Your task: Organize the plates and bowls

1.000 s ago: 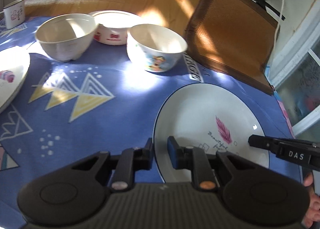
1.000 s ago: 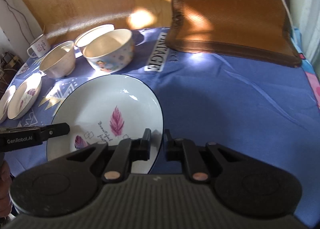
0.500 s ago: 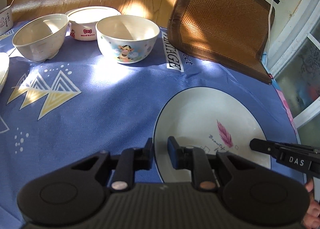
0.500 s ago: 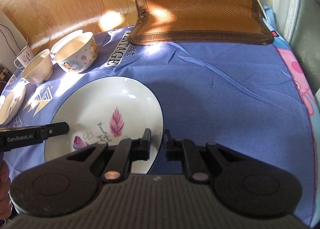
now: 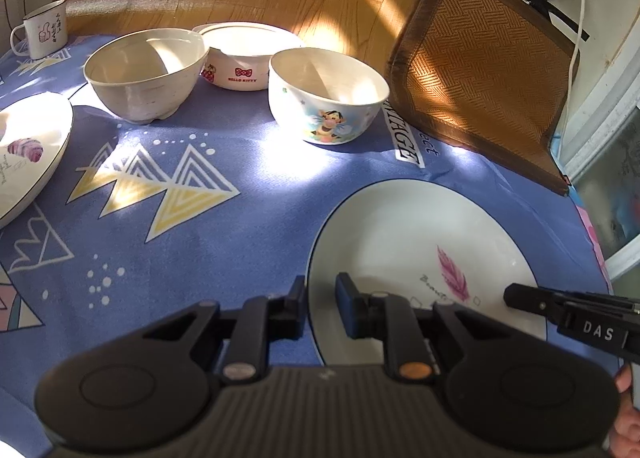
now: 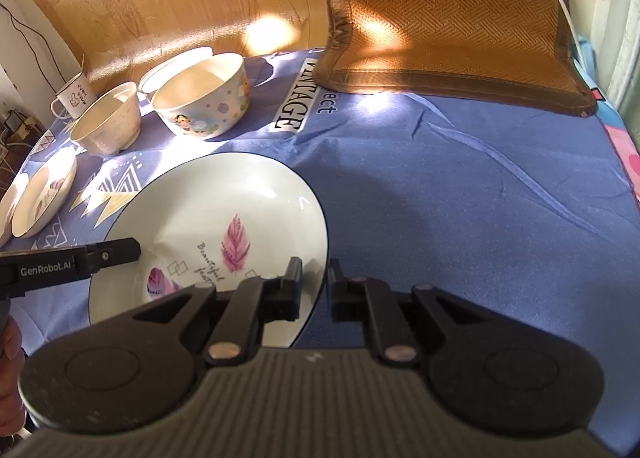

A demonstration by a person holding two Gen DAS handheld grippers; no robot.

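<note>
A white plate with a pink feather (image 5: 416, 242) (image 6: 216, 217) is held between both grippers above the blue tablecloth (image 5: 168, 250). My left gripper (image 5: 321, 300) is shut on its left rim. My right gripper (image 6: 312, 282) is shut on its right rim. Each gripper's finger shows in the other view, the right one in the left wrist view (image 5: 568, 310), the left one in the right wrist view (image 6: 72, 264). Three bowls stand at the back: a plain cream bowl (image 5: 146, 73), a Hello Kitty bowl (image 5: 248, 57) and a cartoon tiger bowl (image 5: 328, 95). Another feather plate (image 5: 28, 149) lies at the left.
A white mug (image 5: 42, 29) stands at the far left corner. A brown woven mat (image 5: 480, 69) leans at the back right. A white cable (image 5: 572, 37) hangs by the wall. More plates (image 6: 40, 193) lie at the left in the right wrist view.
Both grippers keep hold of the feather plate. The views have swung: the bowls shifted left and then back right and nearer in the left wrist view.
</note>
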